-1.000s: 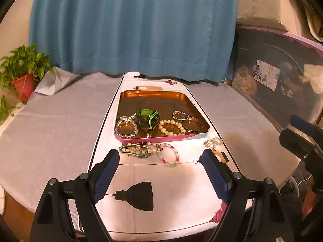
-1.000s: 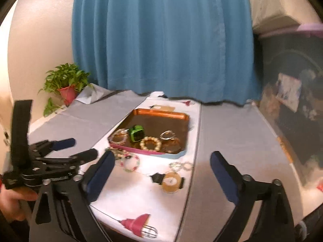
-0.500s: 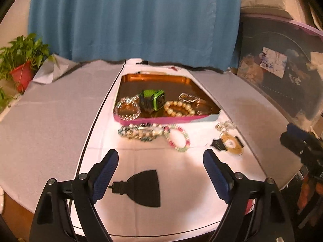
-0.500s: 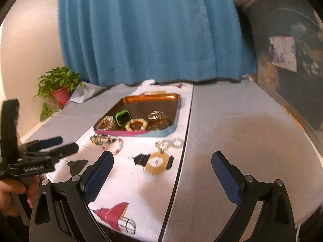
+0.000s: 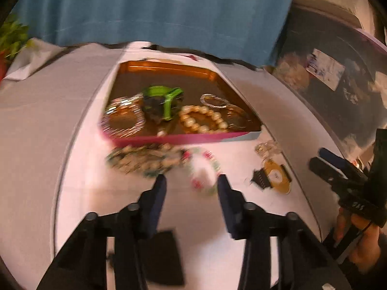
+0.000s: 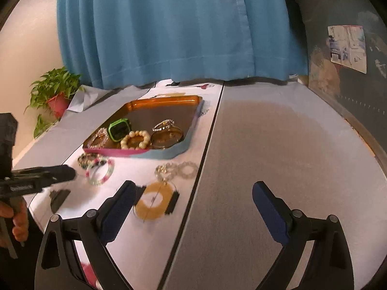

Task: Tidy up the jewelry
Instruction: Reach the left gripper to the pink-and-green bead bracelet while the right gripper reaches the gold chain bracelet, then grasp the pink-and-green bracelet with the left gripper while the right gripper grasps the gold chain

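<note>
An orange tray (image 5: 169, 68) (image 6: 167, 100) holds a green watch (image 5: 164, 99) (image 6: 119, 129), a pearl bracelet (image 5: 203, 118) (image 6: 135, 140) and other bracelets. In front of it on the white cloth lie a pink-green bead bracelet (image 5: 203, 171) (image 6: 100, 171), a beaded strand (image 5: 142, 159) and a clear bead piece (image 6: 176, 169). My left gripper (image 5: 192, 186) is open, narrowed, and just short of the pink-green bracelet. My right gripper (image 6: 193, 193) is wide open and empty over the table's right side.
A printed gold disc pattern (image 6: 154, 203) (image 5: 275, 176) marks the cloth. A potted plant (image 6: 56, 94) stands far left. A blue curtain (image 6: 179, 29) hangs behind. A dark plastic bin (image 5: 338, 77) stands at the right.
My left gripper has moved forward toward the pink-green bracelet and its jaws have narrowed. My right gripper has shifted closer to the table.
</note>
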### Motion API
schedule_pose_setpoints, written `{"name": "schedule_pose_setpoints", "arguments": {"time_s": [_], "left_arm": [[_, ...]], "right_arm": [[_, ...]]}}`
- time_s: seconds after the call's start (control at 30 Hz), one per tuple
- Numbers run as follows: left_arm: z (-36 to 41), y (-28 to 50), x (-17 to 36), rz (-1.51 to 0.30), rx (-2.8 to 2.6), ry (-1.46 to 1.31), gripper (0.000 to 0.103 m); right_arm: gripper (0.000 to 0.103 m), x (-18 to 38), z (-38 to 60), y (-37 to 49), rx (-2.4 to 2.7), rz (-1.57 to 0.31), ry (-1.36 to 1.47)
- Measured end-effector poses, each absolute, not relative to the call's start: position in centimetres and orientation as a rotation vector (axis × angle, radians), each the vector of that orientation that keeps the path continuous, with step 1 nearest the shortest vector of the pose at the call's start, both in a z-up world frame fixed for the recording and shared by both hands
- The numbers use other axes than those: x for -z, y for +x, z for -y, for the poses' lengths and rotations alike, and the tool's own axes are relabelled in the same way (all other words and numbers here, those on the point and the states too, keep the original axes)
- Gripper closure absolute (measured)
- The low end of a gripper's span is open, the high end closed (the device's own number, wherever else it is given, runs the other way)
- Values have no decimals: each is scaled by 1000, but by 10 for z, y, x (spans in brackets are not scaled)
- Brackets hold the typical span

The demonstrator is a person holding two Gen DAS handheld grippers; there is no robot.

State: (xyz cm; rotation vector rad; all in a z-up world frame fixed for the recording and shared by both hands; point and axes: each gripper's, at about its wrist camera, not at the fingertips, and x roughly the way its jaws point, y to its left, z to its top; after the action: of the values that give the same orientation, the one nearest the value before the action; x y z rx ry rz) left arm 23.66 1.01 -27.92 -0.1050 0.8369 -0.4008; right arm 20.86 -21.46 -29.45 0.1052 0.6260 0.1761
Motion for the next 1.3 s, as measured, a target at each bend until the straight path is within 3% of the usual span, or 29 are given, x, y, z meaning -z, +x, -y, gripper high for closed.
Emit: {"name": "schedule_pose_setpoints", "arguments": {"time_s": [0.07,0.13,0.23,0.37,0.7,0.73,0.77,0.8,0.97,1.3], "left_arm": [[-2,244,280,-842,435,-105,75],[1,249,284,-863,438,-104,75],[2,252,291,-878,431,-92,76],[-6,255,295,-903,395,-94,96],[-3,249,296,-877,393,-25,98],[1,247,296,-866,380,3,98],[5,244,296,-858,367,31,99],[7,243,296,-855,364,46,99],[-1,229,296,-880,388,-32,99],[-11,197,293,-886,395,-47,99]], "right_arm": [[31,294,206,217,-198,-636,90],[39,294,193,226,-238,-653,59],[39,293,179,237,-293,-677,38],[45,297,171,252,-290,-720,14],[51,319,152,281,-289,-856,-92],[63,318,155,280,-281,-851,-94],[84,318,158,279,-279,-846,-96],[90,317,160,277,-281,-845,-93],[97,311,169,251,-337,-832,-30],[97,308,163,187,-424,-825,-15]]}}
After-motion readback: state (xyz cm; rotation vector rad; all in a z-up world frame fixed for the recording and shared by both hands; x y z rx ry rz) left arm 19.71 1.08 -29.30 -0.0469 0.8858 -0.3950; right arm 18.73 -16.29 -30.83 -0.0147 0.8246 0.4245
